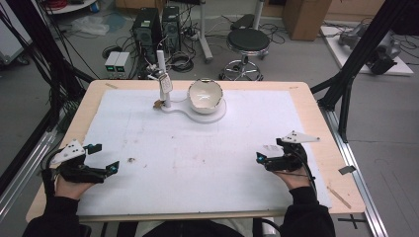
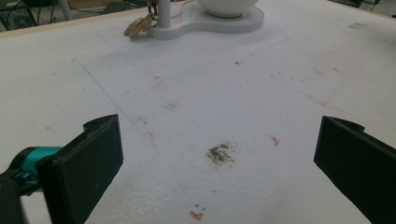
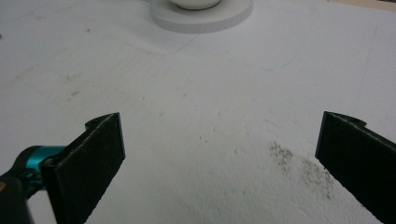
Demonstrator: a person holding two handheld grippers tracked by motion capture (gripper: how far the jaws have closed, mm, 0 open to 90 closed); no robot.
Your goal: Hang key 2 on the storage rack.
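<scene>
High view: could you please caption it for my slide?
Both open grippers, left and right, rest apart before a white bowl.

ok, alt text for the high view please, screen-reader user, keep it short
A person's two hands rest on a white foam-covered table, each holding an open two-jaw gripper: left gripper, right gripper. At the far edge, a white bowl sits on a white stand beside an upright post.

A black stool (image 1: 248, 40) and computer towers (image 1: 157, 27) stand behind the table.
</scene>
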